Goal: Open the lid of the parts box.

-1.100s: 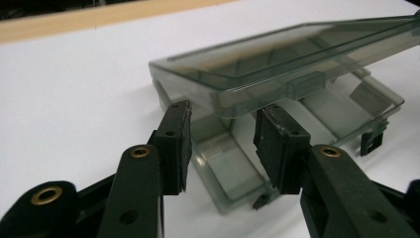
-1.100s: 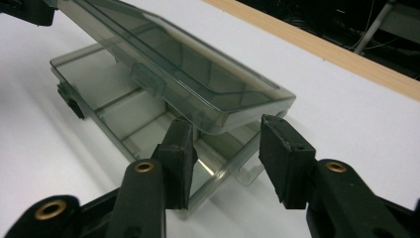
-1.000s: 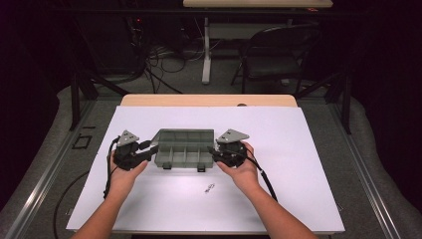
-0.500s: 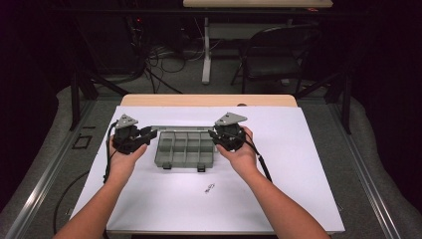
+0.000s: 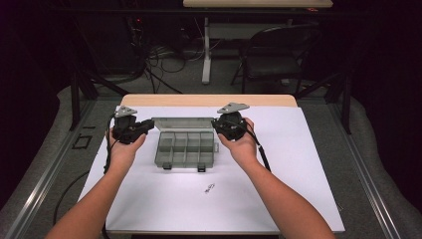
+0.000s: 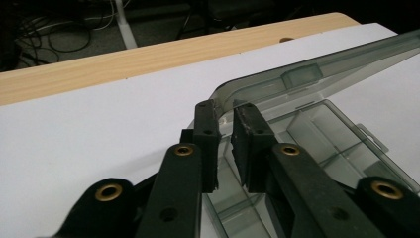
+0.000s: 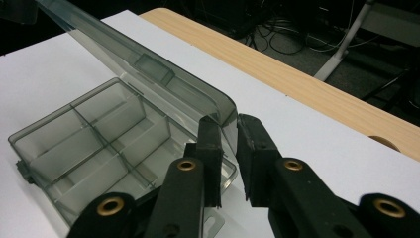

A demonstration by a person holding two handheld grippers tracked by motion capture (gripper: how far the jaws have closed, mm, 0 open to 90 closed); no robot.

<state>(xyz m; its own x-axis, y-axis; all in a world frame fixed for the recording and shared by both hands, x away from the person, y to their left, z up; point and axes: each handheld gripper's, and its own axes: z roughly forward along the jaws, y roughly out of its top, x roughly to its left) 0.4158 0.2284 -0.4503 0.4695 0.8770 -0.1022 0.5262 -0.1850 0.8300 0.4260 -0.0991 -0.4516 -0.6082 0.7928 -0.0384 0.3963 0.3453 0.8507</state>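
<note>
A white sheet covers most of the table [image 5: 278, 199], leaving a strip of pale wood bare along the far edge. Beyond it the room is dark: a folding chair [image 5: 278, 52], the leg of a second table, and loose cables on grey floor.

A smoky, translucent compartment box [image 5: 186, 148] sits on the sheet between the two hands, its hinged lid [image 5: 184, 123] raised along the far side. A small dark mark or object [image 5: 209, 188] lies on the sheet nearer the person; it is too small to identify.

In the high view the left gripper [image 5: 144, 127] meets the lid's left corner and the right gripper [image 5: 219, 124] its right corner, but the contact is hard to read there. The gripper views show it closer. In the left gripper view, the jaws have just been closing and now pinch the lid's rounded corner edge [image 6: 225, 94], with the latch tab [image 6: 302, 77] and the empty dividers showing beyond. In the right gripper view, the jaws, also just closing, appear to clamp the opposite lid corner [image 7: 225, 111] over the box's open compartments [image 7: 99, 144].
</note>
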